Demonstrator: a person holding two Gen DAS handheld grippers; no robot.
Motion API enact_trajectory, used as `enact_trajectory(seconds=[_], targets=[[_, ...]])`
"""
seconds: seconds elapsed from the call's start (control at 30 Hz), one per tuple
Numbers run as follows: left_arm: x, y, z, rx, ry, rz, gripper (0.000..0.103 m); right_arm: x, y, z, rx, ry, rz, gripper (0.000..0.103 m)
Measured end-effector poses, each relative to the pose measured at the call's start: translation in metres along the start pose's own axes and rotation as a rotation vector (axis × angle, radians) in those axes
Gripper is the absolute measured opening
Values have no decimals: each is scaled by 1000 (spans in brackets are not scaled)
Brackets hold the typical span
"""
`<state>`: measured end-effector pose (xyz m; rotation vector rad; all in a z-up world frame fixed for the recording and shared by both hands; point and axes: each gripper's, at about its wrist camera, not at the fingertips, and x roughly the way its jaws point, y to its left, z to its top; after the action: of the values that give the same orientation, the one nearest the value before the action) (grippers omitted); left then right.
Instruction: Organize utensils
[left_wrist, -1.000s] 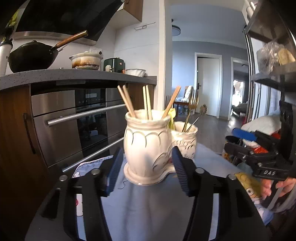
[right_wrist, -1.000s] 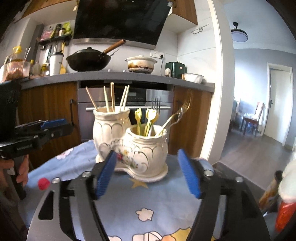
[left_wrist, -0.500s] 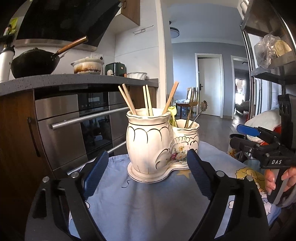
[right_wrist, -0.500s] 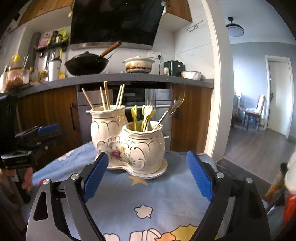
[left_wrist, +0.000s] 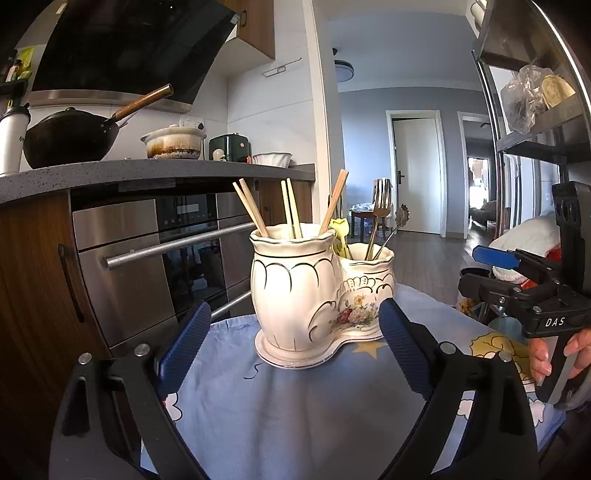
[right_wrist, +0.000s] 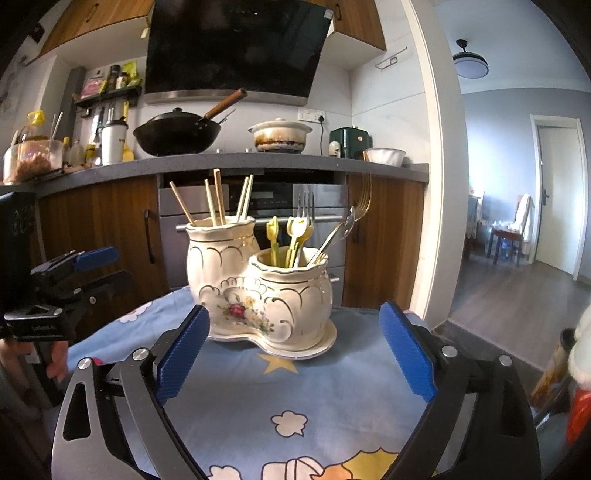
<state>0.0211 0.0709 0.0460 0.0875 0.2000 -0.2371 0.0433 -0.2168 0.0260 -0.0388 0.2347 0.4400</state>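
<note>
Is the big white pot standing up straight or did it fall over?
Standing upright. The white double pot sits flat on its base on the blue cloth, mouths up, with chopsticks and forks poking up out of it.

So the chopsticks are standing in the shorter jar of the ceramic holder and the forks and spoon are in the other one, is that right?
Not quite. The chopsticks stand in the taller jar of the ceramic holder, not the shorter one. The forks and spoon are in the shorter jar, along with some yellow plastic picks. The right wrist view shows this most clearly.
</note>
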Motion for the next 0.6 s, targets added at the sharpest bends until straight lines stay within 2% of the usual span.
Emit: enact_trajectory(seconds=[0.6], targets=[[1, 0, 0, -2, 8, 0, 94, -1, 1, 0, -1, -2, 1, 94]])
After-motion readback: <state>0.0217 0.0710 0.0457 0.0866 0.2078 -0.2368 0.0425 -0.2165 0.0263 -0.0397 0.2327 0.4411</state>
